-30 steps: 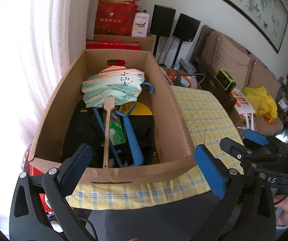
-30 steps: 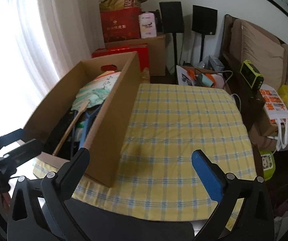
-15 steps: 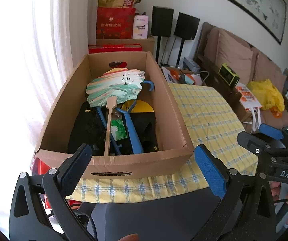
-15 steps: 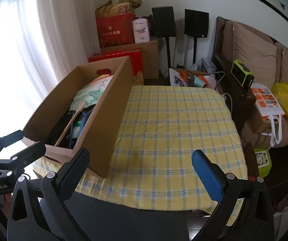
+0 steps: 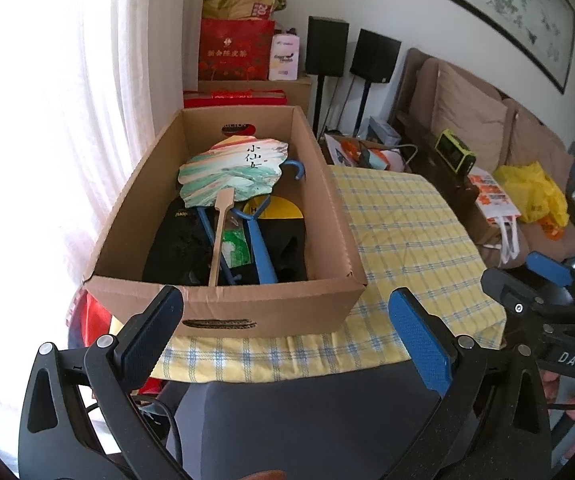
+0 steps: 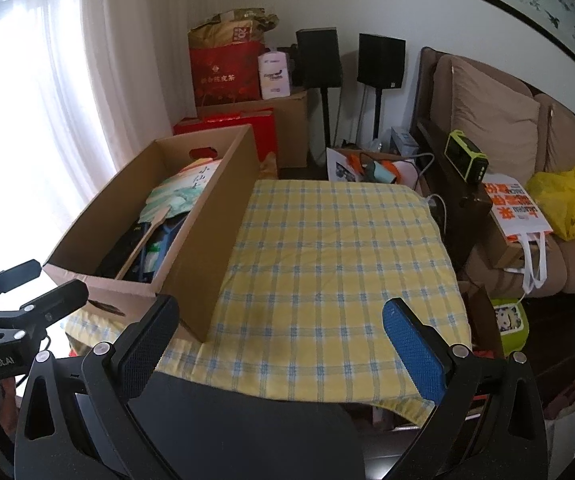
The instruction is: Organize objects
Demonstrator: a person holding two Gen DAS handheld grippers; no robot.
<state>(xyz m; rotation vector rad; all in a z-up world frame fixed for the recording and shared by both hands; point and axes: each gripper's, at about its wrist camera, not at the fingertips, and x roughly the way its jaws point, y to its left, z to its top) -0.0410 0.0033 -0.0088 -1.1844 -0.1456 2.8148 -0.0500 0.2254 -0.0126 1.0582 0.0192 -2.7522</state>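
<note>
An open cardboard box [image 5: 223,308] [image 6: 195,248] stands on the left part of a table covered by a yellow checked cloth [image 5: 403,232] [image 6: 335,256]. Inside lie a painted paper fan [image 5: 233,174] [image 6: 175,196] with a wooden handle, blue plastic hangers [image 5: 261,250], a yellow disc [image 5: 283,210] and dark fabric [image 5: 179,244]. My left gripper [image 5: 285,326] hangs open in front of the box's near wall, holding nothing; it also shows at the right wrist view's left edge [image 6: 43,280]. My right gripper [image 6: 279,334] is open over the cloth's near edge, empty, and seen at the left wrist view's right [image 5: 527,276].
Behind the table stand red gift boxes [image 5: 235,54], a brown carton and two black speakers [image 6: 381,62]. A brown sofa [image 6: 499,120] on the right carries a yellow bag [image 6: 567,200] and a printed tote [image 6: 517,208]. A white curtain [image 6: 87,80] hangs left. A dark chair back [image 6: 247,428] sits below.
Both grippers have drawn back and up from the table, so the box and cloth look smaller and farther. Nothing was picked up or released; both stay open.
</note>
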